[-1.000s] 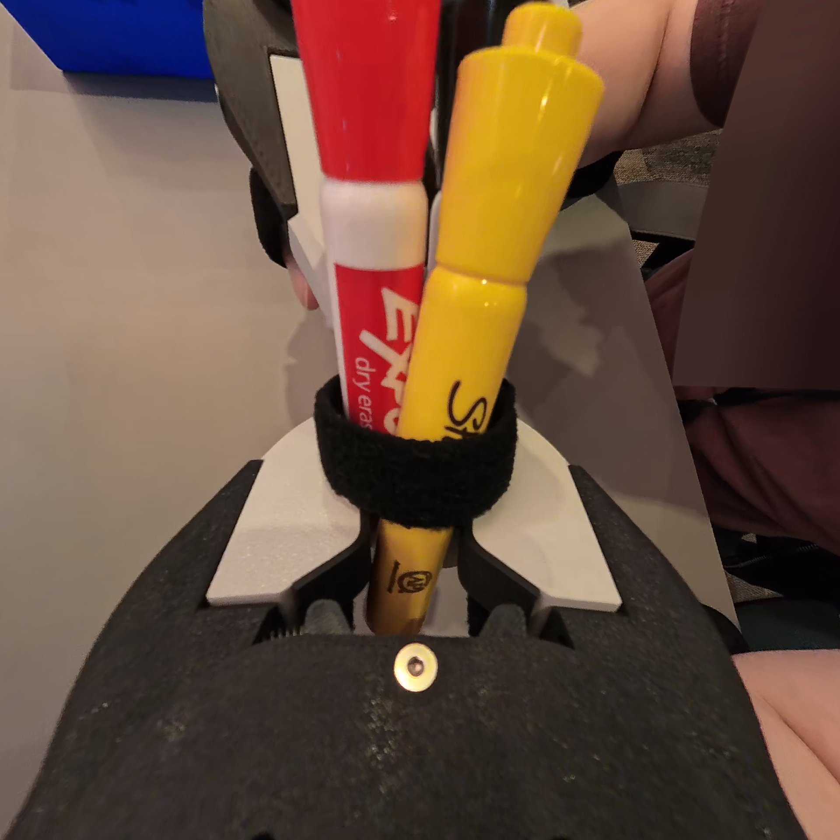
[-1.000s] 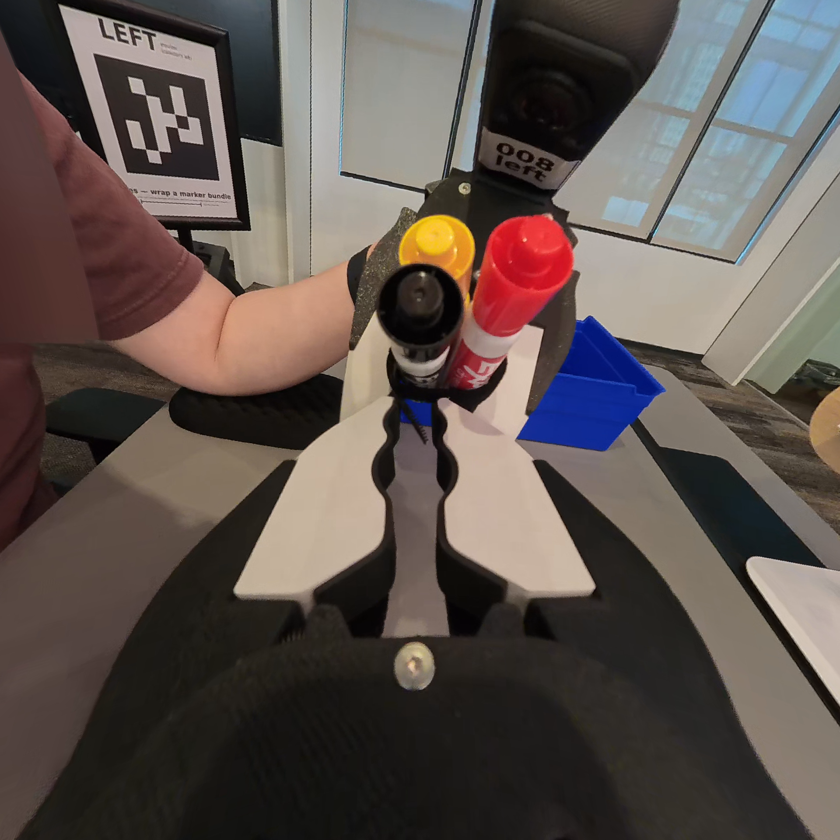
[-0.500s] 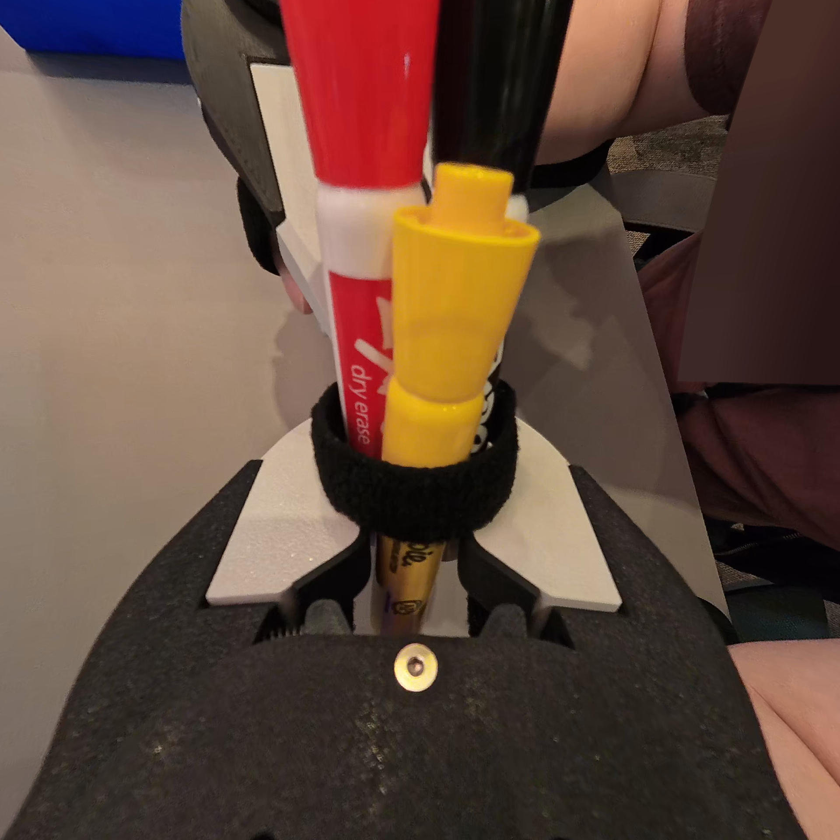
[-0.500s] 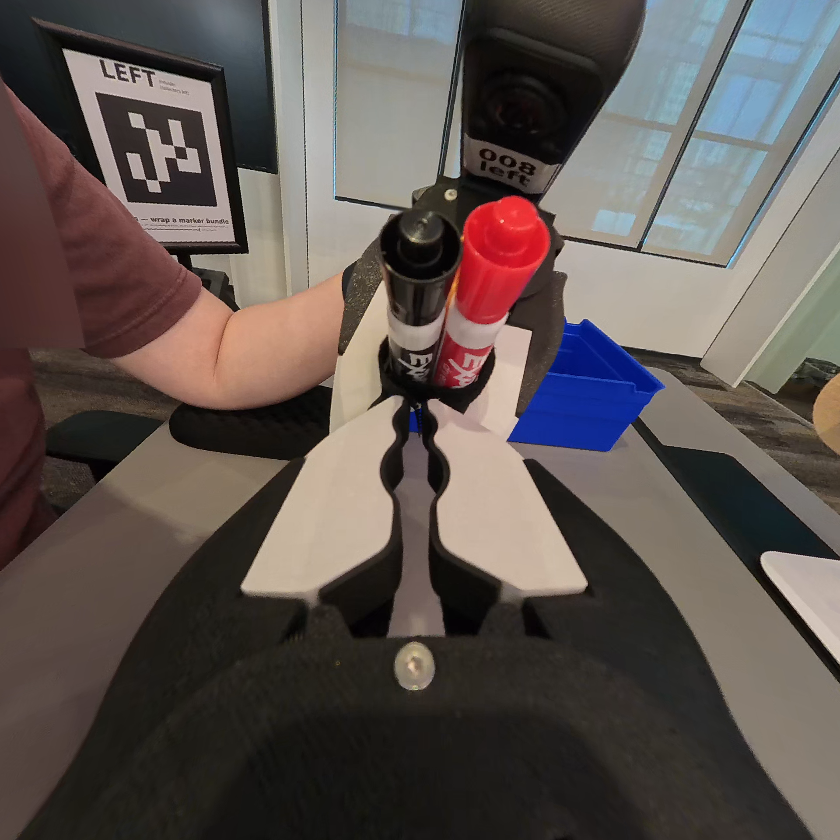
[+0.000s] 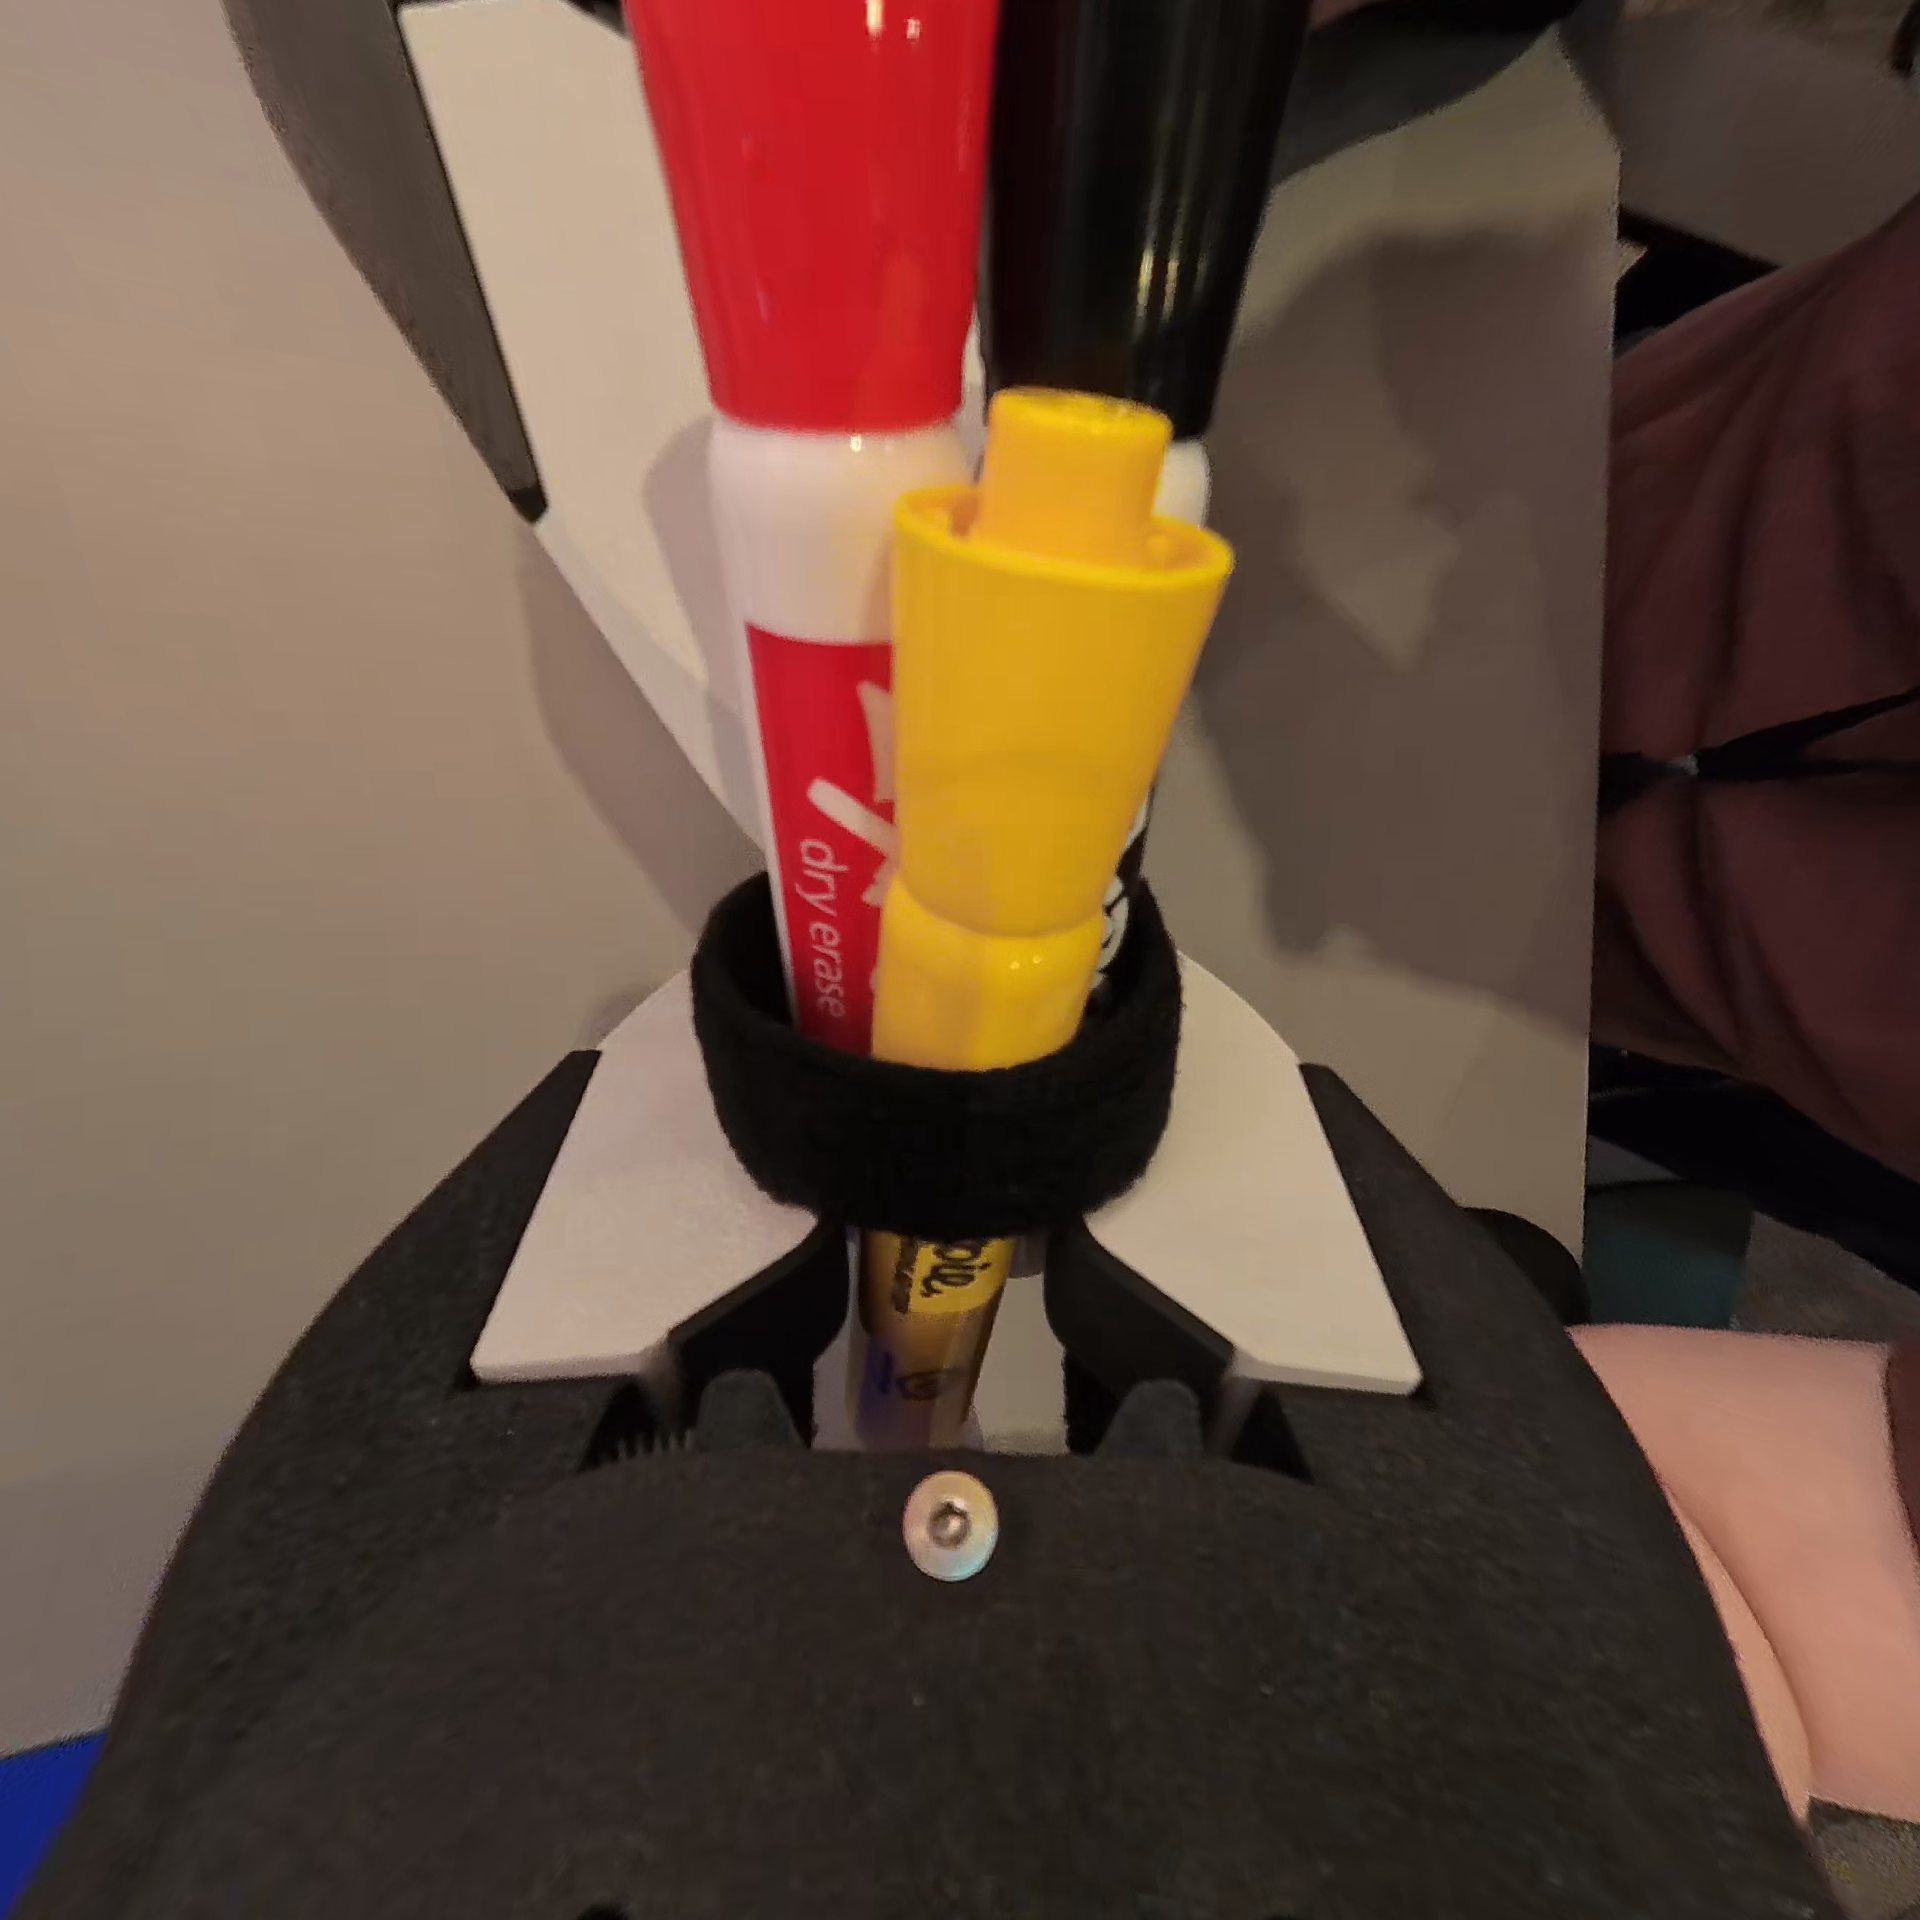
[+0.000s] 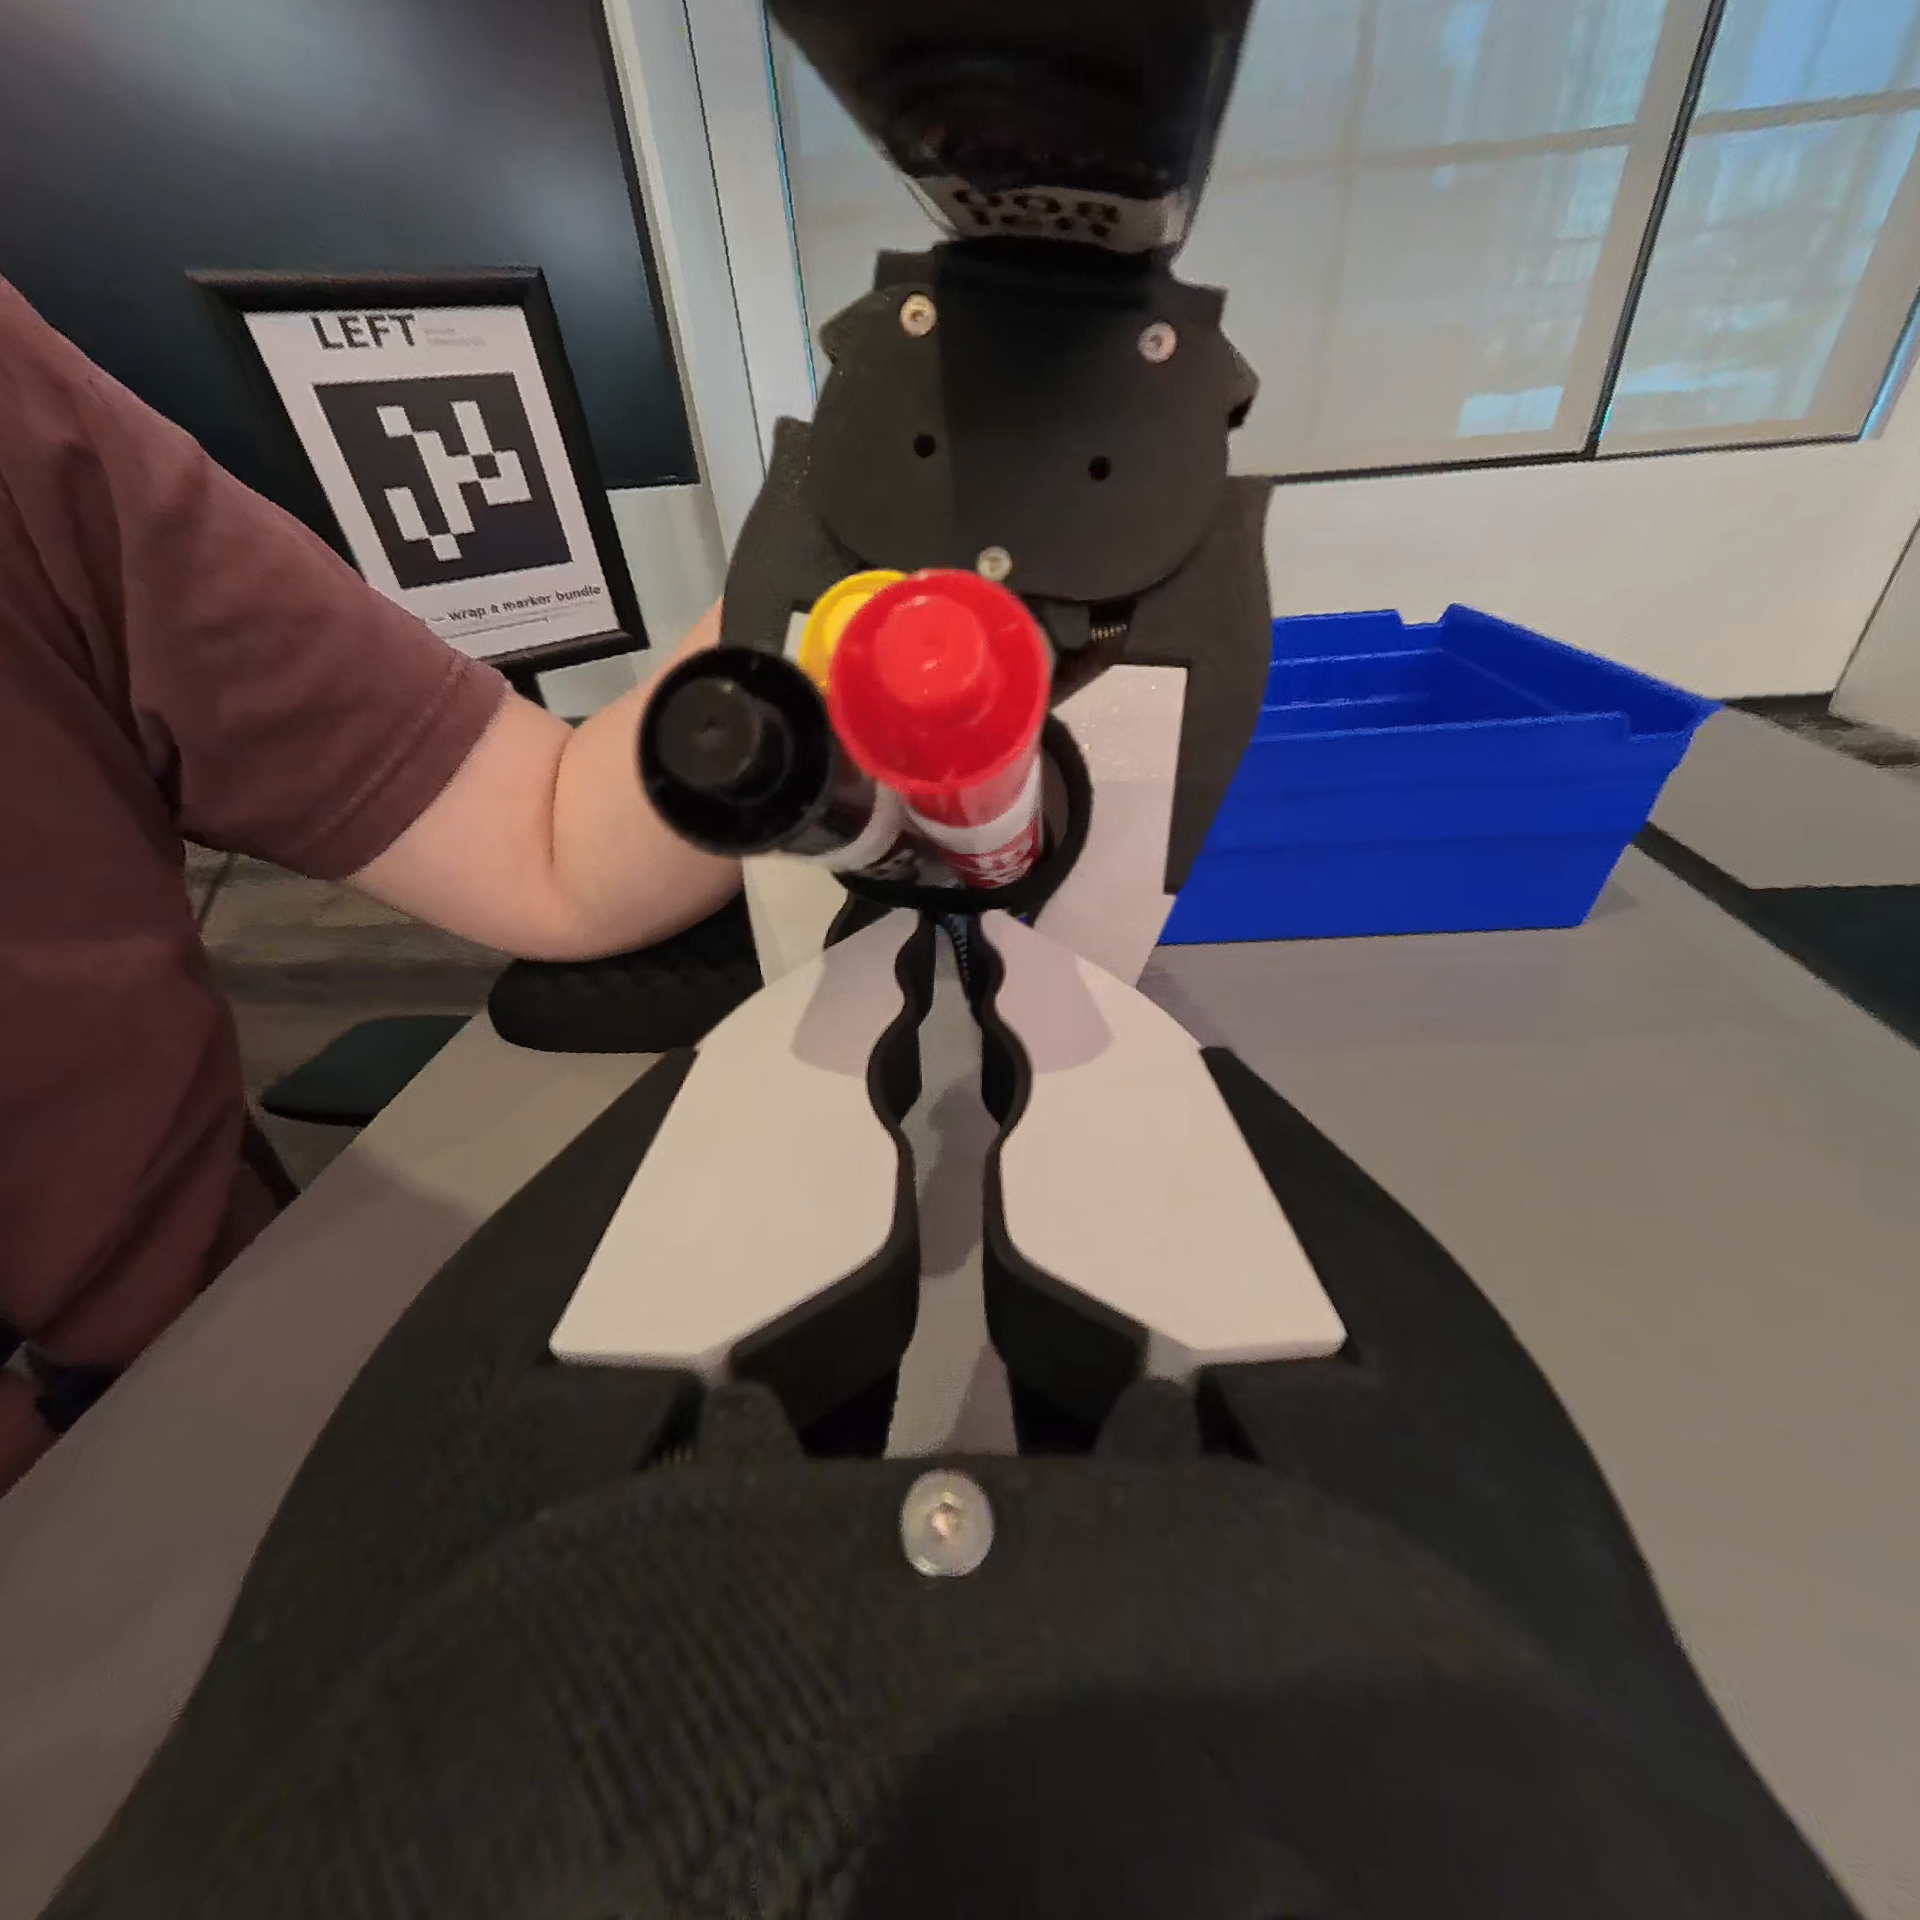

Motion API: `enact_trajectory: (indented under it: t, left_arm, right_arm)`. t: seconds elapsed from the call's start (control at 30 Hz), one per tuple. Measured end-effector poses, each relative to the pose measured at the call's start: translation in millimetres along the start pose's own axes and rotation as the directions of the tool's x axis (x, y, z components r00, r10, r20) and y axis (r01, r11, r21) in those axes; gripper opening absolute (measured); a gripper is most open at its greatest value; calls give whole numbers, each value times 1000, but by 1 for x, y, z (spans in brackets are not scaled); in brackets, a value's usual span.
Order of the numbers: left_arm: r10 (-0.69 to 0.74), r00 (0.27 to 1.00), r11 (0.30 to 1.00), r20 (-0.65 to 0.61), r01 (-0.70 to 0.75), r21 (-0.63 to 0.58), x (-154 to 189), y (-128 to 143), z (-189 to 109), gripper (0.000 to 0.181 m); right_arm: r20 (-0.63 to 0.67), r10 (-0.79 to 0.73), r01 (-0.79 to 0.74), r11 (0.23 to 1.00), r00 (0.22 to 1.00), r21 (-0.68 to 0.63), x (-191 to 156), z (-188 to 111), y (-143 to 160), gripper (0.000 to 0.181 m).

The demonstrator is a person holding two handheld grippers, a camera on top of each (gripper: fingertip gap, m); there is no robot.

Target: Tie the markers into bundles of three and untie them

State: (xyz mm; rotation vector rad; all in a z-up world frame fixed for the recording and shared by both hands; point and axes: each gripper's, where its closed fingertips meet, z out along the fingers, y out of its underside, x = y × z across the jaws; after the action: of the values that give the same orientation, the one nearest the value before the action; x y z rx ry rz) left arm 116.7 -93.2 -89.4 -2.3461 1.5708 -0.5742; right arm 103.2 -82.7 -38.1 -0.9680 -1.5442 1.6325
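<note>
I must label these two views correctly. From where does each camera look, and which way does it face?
Left wrist view: on the left hand-held gripper, facing along the red, black and yellow plastic markers in a black fabric strap; a forearm shows.
Right wrist view: on the right hand-held gripper, facing the left one and a blue plastic bin.
Shared: the bundle.

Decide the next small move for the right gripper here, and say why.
Probably peel the strap end back off the marker bundle. The right gripper seems to pinch that free end, while the left gripper clamps the bundle, which sits inside the closed black strap.
</note>
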Motion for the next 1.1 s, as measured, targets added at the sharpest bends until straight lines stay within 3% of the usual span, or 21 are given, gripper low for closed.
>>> enact_trajectory:
  t: [0.5, 1.1]
  left_arm:
    - [-54, 999, 998, -5, 54, -17, -3, 2, 4, 43]
    - [-156, 987, 987, -38, 154, -42, -5, 8, 8, 43]
  right_arm:
    - [-6, 100, -99, 995, 995, 25, 7, -1, 4, 11]
    - [-132, -2, -1, 1000, 991, -21, 17, 0, 9, 24]
